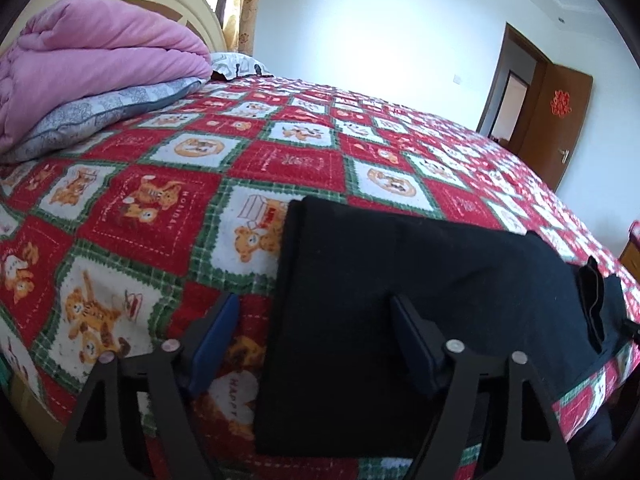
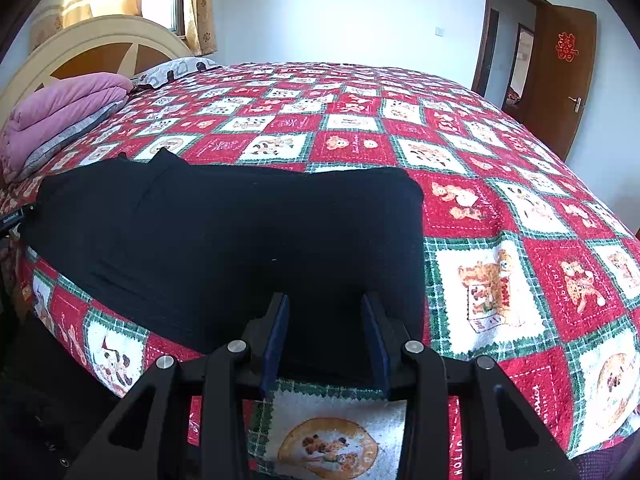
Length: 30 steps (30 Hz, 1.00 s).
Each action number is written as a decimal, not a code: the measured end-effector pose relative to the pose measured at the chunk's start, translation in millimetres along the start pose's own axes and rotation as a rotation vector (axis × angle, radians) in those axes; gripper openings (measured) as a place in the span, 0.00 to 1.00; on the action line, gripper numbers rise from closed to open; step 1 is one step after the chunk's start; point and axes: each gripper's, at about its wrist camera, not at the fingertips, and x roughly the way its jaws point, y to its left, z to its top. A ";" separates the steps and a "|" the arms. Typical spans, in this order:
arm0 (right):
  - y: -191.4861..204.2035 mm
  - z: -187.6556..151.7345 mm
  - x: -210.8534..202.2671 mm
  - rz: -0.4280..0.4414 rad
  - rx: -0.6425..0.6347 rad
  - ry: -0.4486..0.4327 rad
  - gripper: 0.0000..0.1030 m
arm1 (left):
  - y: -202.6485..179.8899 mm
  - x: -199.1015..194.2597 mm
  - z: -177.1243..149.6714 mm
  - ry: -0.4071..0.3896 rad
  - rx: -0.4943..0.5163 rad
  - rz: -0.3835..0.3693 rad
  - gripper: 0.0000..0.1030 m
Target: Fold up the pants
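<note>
The black pants [image 1: 400,300] lie folded flat on the bed near its front edge; they also show in the right wrist view [image 2: 240,248]. My left gripper [image 1: 316,308] is open over the pants' left end, one finger over the quilt and one over the cloth. My right gripper [image 2: 326,308] is open above the pants' right end near the front edge. Neither holds anything. The tip of the other gripper [image 2: 16,218] shows at the pants' left end.
A red, white and green patchwork quilt [image 1: 160,208] covers the bed. A folded pink blanket [image 1: 92,60] on a grey pillow [image 1: 100,114] sits by the headboard [image 2: 88,52]. A brown door [image 2: 560,76] stands open at the far right.
</note>
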 end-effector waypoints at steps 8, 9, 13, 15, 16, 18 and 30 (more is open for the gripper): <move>0.2 -0.6 -0.7 -0.004 0.000 -0.008 0.38 | -6.5 -7.7 0.3 0.031 -0.002 -0.019 0.50; 0.5 -1.1 -0.8 -0.004 0.001 -0.008 0.38 | -4.0 -7.5 0.3 0.032 -0.012 -0.026 0.49; 0.2 -1.3 -1.8 -0.006 -0.004 -0.011 0.38 | 10.8 -13.5 7.2 0.037 -0.088 -0.087 0.18; -1.0 -0.4 -3.8 -0.007 0.003 -0.018 0.38 | 10.0 -17.6 10.2 0.037 -0.103 -0.120 0.14; -1.8 -0.1 -4.6 -0.011 0.005 -0.021 0.38 | 7.5 -18.8 11.0 0.038 -0.097 -0.125 0.13; -3.7 0.0 -4.9 -0.014 0.011 -0.023 0.38 | 2.5 -19.9 12.3 0.041 -0.086 -0.126 0.13; -10.5 2.8 -10.8 -0.026 0.042 -0.041 0.38 | 10.4 -28.2 23.3 0.075 -0.201 -0.210 0.12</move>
